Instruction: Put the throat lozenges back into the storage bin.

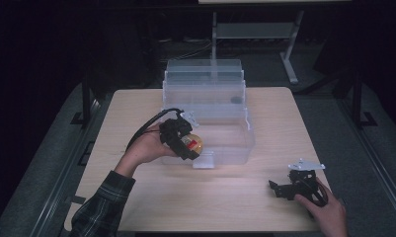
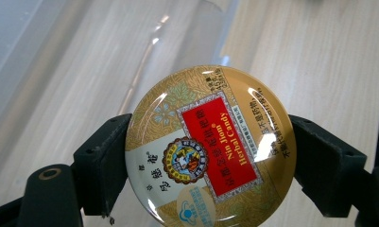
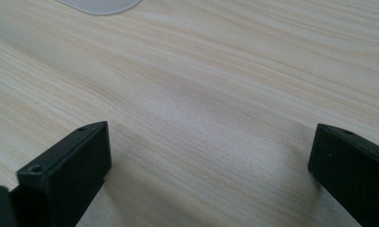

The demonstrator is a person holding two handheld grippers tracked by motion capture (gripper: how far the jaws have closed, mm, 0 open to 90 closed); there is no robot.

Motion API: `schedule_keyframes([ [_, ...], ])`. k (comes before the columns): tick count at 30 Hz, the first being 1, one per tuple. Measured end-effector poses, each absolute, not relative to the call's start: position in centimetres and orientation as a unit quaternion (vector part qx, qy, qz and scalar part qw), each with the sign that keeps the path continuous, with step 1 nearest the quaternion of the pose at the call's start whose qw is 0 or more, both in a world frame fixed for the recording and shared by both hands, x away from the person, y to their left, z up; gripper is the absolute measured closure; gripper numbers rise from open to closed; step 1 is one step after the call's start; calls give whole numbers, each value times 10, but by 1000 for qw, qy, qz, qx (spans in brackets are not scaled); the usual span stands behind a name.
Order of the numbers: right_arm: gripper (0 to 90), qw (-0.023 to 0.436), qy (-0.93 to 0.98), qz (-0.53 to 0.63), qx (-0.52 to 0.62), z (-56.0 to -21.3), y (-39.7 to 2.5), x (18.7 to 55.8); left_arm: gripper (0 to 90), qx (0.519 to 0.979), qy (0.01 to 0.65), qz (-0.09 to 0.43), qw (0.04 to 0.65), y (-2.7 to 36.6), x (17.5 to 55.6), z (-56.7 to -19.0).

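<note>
Clamped flat between the jaws of the left gripper (image 1: 185, 143), a round candy tin (image 2: 211, 146), poised at the front-left rim of the clear plastic box (image 1: 235, 143), box interior just beyond; resting well apart on the table (image 1: 225, 197), the right gripper (image 1: 284, 190), jaws spread and empty.

glossy tin (image 2: 211, 146) (matt wood table (image 1: 225, 197))
</note>
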State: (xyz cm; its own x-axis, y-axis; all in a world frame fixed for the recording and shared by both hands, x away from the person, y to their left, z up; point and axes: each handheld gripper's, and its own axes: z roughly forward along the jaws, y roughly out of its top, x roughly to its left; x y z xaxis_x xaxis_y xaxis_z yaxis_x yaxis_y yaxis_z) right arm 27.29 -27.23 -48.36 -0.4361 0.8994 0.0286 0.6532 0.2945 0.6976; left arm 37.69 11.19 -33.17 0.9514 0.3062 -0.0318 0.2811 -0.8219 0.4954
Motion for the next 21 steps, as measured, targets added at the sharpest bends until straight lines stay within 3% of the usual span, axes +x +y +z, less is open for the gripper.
schedule_keyframes([
  [21, 0, 189, 782, 326, 496, -484, -272, 273, 194, 942, 223, 51, 246, 147, 403, -338],
])
